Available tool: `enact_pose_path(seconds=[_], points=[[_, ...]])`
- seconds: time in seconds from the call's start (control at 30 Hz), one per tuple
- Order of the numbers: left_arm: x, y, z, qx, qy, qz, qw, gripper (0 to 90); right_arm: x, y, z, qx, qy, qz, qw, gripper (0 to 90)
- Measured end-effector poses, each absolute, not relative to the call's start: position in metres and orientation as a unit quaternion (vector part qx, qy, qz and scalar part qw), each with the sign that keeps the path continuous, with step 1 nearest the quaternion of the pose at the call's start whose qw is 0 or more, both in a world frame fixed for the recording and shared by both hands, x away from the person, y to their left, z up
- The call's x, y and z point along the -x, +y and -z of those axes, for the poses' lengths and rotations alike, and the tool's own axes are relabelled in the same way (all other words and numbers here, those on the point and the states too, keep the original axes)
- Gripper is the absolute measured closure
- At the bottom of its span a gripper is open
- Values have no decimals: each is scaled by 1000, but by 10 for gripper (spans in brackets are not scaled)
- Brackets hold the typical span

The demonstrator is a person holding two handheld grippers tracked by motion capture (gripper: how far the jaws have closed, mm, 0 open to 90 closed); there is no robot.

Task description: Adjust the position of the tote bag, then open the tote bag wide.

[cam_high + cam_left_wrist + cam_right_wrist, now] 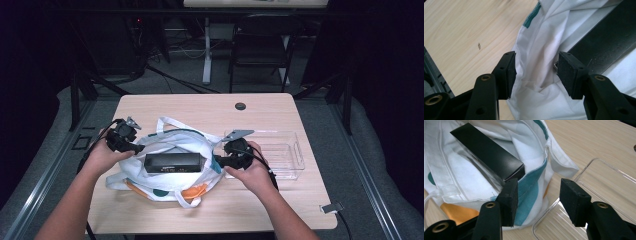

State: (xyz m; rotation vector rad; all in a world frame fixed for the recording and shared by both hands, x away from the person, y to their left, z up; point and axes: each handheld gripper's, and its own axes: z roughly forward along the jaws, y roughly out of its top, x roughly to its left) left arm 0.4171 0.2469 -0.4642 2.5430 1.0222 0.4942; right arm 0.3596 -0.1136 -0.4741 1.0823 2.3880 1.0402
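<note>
Your left gripper [131, 146] sits at the left edge of the white cloth tote bag with teal and orange patches [165, 187]; in the left gripper view [535, 75] its jaws stand apart, released, with a fold of the white cloth lying loose between them and neither pad pressing on it. Your right gripper [220, 161] sits at the bag's right edge; in the right gripper view [537, 200] its jaws are likewise spread and grasp nothing; the teal-trimmed rim of the bag [534, 192] lies between and below them. The long black rectangular cardboard box [173, 162] lies flat on the bag's opened mouth, between your two grippers; its near end [499, 157] sits just beside your right gripper's left pad. The clear ribbed plastic tray [292, 155] rests on the light wooden table [200, 107] just to the right of the bag, under your right hand [255, 172].
</note>
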Motion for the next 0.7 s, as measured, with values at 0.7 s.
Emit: enact_pose_path(seconds=[0.7], points=[[-416,233,467,-922,306,-144,188,419,-359,-112,476,-365,844,-358,162,477]])
